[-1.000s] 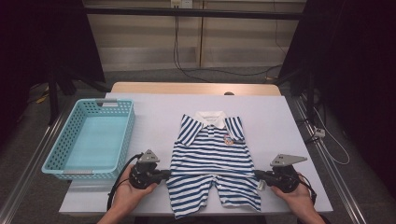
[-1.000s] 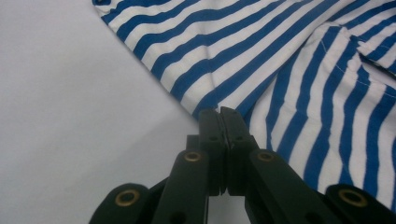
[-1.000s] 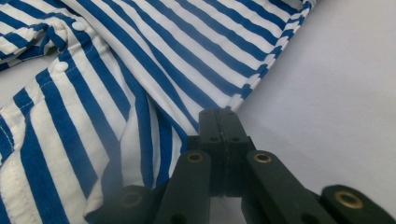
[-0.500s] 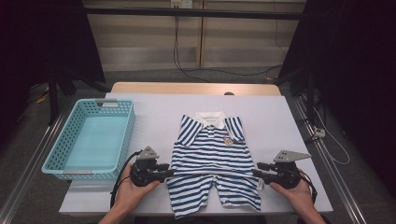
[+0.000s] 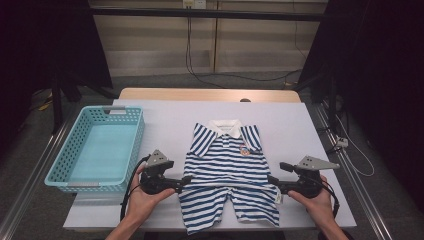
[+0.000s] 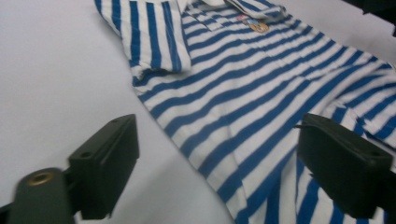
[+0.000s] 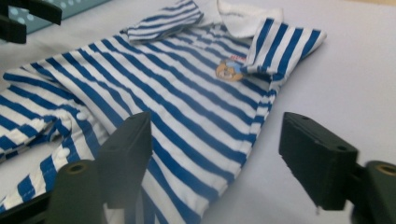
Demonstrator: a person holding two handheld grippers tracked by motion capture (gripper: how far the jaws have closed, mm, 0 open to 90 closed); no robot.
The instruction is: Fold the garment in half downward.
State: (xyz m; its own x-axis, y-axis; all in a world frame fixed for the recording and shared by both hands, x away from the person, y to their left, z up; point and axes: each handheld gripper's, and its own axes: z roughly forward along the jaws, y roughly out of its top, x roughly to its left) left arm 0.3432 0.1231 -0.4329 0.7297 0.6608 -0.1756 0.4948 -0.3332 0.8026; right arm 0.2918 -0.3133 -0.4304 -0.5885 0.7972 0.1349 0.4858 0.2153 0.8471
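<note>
Both the left gripper (image 5: 184, 182) and the right gripper (image 5: 272, 183) have just been opening and now stand wide, their pads clear of the soft blue-and-white striped baby romper (image 5: 230, 175), whose side hems lie loose between each pair of jaws. The romper, with a white collar and small bear badge, lies flat at the white table's (image 5: 165, 120) six o'clock edge. A turquoise lattice plastic basket (image 5: 65, 161) sits at nine o'clock, dark room beyond

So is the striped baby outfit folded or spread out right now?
Spread out. The striped outfit lies flat on the table, collar, both sleeves and both legs showing.
</note>
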